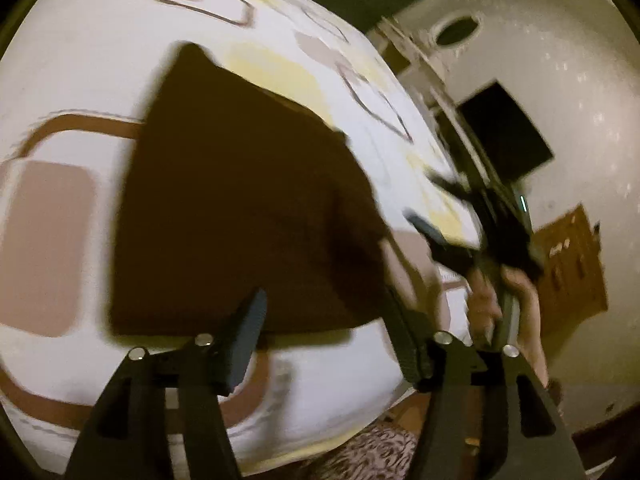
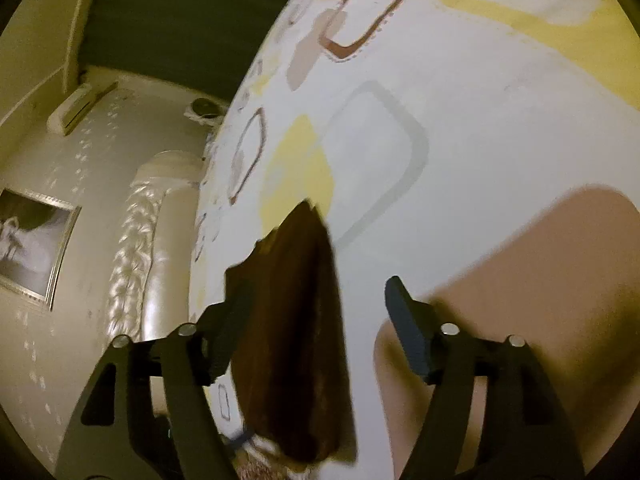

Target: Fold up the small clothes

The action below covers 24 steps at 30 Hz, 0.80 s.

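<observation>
Brown garment [image 1: 240, 200] lies flat on the patterned bedsheet [image 1: 60, 80], apparently folded to a neat block, though blur hides the layers. Left gripper [image 1: 332, 320] and right gripper [image 2: 316, 300] both gape wide, empty, hovering near its edge.

Left gripper [image 1: 324, 320]: jaws spread wide, both fingers reaching forward with nothing between the pads. Right gripper [image 2: 316, 308]: jaws likewise spread wide and gripping nothing; in the left wrist view it appears blurred at the right, tilted, with the person's bare hand [image 1: 496, 296] wrapped around its handle.
</observation>
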{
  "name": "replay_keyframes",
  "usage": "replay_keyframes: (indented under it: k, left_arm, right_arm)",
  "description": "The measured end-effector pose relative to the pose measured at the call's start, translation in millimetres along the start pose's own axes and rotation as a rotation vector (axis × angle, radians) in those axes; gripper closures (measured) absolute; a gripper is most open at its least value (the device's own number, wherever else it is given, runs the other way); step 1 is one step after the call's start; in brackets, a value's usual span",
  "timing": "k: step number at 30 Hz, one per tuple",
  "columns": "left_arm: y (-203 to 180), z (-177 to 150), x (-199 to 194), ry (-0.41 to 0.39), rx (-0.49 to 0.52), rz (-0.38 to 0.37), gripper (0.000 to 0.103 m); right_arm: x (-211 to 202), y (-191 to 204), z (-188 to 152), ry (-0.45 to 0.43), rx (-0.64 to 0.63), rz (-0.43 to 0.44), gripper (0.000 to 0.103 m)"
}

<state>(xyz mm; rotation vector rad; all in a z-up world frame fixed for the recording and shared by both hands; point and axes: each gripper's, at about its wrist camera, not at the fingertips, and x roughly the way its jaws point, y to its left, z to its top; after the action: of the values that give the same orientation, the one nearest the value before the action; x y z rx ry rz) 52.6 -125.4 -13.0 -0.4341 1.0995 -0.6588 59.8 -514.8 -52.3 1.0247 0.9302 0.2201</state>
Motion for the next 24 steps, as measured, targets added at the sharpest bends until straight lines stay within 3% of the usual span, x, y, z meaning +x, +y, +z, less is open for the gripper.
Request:
replay_keyframes:
  k: [3, 9, 13, 15, 20, 24]
  left_arm:
    - [44, 3, -27, -0.050, -0.047, 0.054, 0.041]
    - [110, 1, -25, 0.002, -0.233, -0.020, 0.038]
    - [111, -1, -23, -0.015, -0.263, -0.063, 0.037]
    - [105, 0, -23, -0.011, -0.256, -0.087, 0.032]
    - [102, -7, -25, -0.005, -0.234, -0.084, 0.030]
    - [101, -6, -20, -0.002, -0.240, -0.083, 0.029]
  right_arm:
    - [-1, -4, -24, 0.034, 0.006, 0.032, 0.031]
    - [34, -5, -68, 0.155, 0.022, 0.045, 0.030]
    - [41, 3, -81, 0.131, -0.020, 0.006, 0.030]
    - [38, 6, -84, 0.129, -0.019, 0.014, 0.030]
    - [30, 13, -89, 0.148, -0.013, 0.074, 0.030]
    - [30, 14, -90, 0.160, -0.005, 0.054, 0.029]
